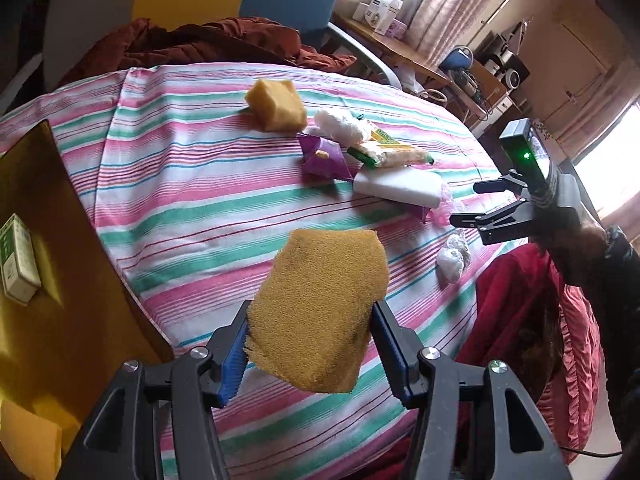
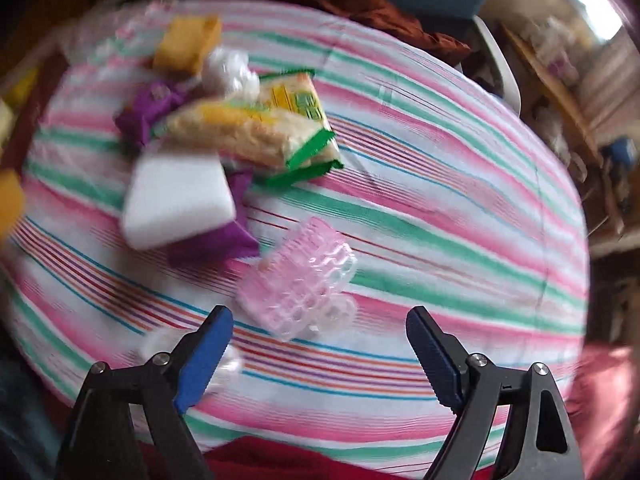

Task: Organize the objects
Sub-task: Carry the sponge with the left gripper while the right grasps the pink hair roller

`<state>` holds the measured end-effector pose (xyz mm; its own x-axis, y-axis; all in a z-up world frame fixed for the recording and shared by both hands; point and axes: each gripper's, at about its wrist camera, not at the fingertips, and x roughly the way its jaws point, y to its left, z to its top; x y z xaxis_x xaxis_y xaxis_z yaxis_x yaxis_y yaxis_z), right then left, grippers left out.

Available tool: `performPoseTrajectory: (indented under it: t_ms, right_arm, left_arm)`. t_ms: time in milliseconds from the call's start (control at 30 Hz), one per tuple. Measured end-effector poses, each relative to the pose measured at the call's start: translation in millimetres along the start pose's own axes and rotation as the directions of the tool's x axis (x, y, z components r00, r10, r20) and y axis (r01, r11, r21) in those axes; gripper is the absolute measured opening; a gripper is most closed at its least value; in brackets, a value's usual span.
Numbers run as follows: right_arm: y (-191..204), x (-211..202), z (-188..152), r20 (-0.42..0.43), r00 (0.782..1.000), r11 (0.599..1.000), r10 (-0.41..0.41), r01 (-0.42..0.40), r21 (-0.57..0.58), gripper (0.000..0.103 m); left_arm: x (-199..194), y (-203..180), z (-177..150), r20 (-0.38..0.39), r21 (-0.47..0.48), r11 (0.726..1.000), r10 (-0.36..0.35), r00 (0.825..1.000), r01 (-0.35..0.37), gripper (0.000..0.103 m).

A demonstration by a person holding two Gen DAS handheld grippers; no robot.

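Left gripper (image 1: 310, 354) pinches a yellow sponge (image 1: 320, 312) between its blue pads, held above the striped cloth (image 1: 180, 184) beside a yellow tray (image 1: 60, 240). Right gripper (image 2: 320, 356) stands spread, nothing between its pads, over a pink plastic piece (image 2: 298, 280) (blurred). A second sponge (image 1: 276, 104), white foam block (image 1: 400, 188) and snack packet (image 1: 390, 152) lie clustered farther back.

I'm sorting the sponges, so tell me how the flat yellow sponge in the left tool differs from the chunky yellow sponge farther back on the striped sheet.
The flat yellow sponge is pinched in the left tool above the sheet; the chunky yellow sponge lies free on the striped sheet. The flat sponge is a thin, ragged-edged slab; the chunky sponge is a thick block. Both are yellow foam.
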<state>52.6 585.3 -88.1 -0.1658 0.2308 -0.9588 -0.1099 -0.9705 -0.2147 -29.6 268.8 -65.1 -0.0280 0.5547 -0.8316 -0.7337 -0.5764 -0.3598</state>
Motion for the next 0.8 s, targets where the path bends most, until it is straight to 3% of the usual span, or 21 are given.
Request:
performPoseTrajectory:
  t_ms: [233, 300, 467, 667, 800]
  right_arm:
    - [11, 11, 15, 0.012, 0.998, 0.994, -0.068, 0.069, -0.088, 0.087]
    - [13, 17, 17, -0.006, 0.998, 0.993, -0.057, 0.056, -0.1, 0.071]
    - [4, 17, 18, -0.004, 0.999, 0.998, -0.038, 0.038, -0.04, 0.07]
    - [-20, -24, 2, 0.111, 0.992, 0.992, -0.067, 0.054, 0.117, 0.07]
    - [-18, -66, -4, 0.219, 0.974, 0.98, -0.067, 0.024, 0.196, 0.07]
  left_arm:
    - [3, 2, 1, -0.012, -0.014, 1.0, 0.001, 1.0, -0.002, 0.058]
    - [4, 2, 1, -0.014, -0.015, 1.0, 0.0, 1.0, 0.0, 0.058]
    - [3, 1, 1, -0.007, -0.018, 1.0, -0.007, 1.0, 0.007, 0.058]
    - [-7, 2, -4, 0.034, -0.024, 1.0, -0.008, 0.999, 0.009, 0.058]
    - [-20, 5, -9, 0.065, -0.039, 0.999, -0.008, 0.998, 0.01, 0.058]
